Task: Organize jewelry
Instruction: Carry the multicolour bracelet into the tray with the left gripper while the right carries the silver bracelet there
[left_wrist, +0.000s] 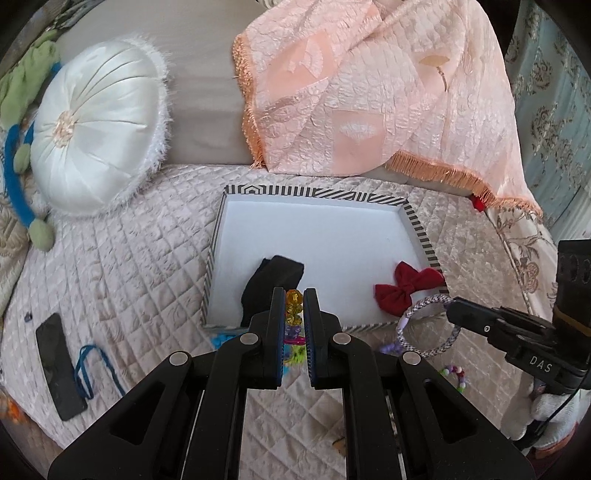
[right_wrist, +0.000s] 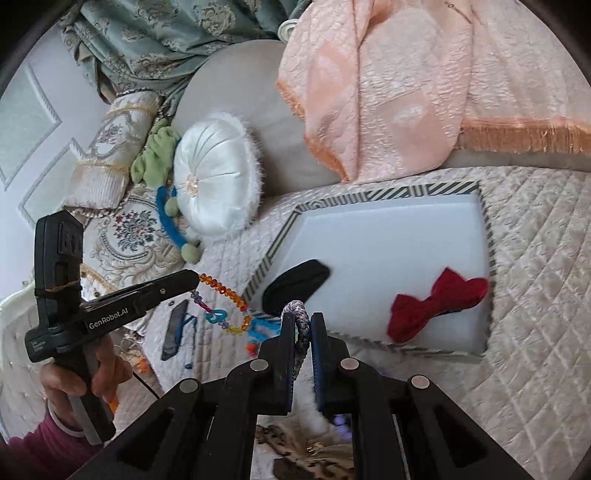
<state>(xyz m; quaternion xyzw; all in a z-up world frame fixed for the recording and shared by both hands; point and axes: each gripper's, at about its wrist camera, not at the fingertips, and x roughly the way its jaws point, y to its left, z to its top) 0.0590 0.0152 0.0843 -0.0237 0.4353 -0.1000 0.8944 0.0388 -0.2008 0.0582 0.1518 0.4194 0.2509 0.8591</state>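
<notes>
Centrally, the beaded strand (right_wrist: 225, 295), a run of faceted amber beads passing into purple, red and yellow ones with a turquoise link, hangs clear of the bed from the left gripper (left_wrist: 294, 308), whose jaws are closed on its amber end, presumably so it can be carried into the striped tray (left_wrist: 417, 229). Alongside, the right gripper (right_wrist: 303, 332) is nearly closed on a braided lilac-and-white hair band (left_wrist: 430, 325) at the tray's near edge, where a black cloth (left_wrist: 273, 284) and a red bow (right_wrist: 436, 302) already lie.
</notes>
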